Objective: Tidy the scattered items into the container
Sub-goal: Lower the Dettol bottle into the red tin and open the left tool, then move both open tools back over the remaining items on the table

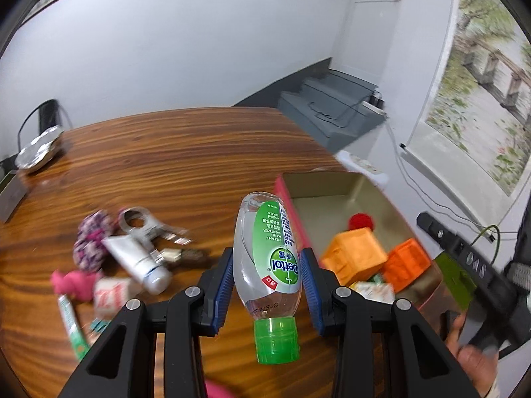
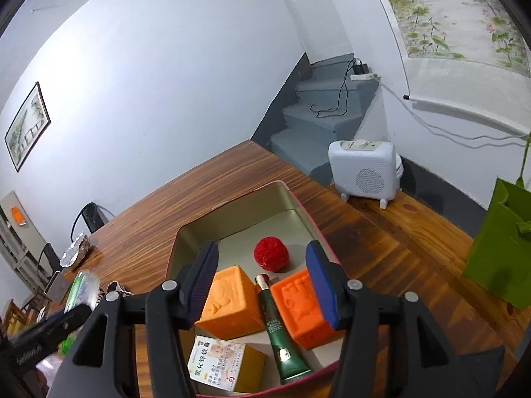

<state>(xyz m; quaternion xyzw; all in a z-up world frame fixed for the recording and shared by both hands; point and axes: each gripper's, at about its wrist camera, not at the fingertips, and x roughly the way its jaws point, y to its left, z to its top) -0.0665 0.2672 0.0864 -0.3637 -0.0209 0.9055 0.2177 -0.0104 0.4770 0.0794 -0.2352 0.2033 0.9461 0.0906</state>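
My left gripper [image 1: 267,270] is shut on a clear Dettol sanitizer bottle [image 1: 265,258] with a green cap, held above the table just left of the pink-rimmed tin container [image 1: 287,199]. Scattered items lie left of it: a white tube [image 1: 137,260], a floral scrunchie [image 1: 89,240], a pink item [image 1: 73,283], a small carton [image 1: 111,293]. My right gripper [image 2: 262,287] is open and empty above the container [image 2: 232,210], which holds two orange blocks [image 2: 229,303], a red ball [image 2: 270,253], a green tube [image 2: 278,328] and a medicine box [image 2: 222,361].
A white heater [image 2: 365,169] stands behind the container. A green paper bag [image 2: 501,248] stands at the right. A foil-covered dish [image 1: 36,151] sits at the table's far left. Grey stairs with cables lie beyond the table.
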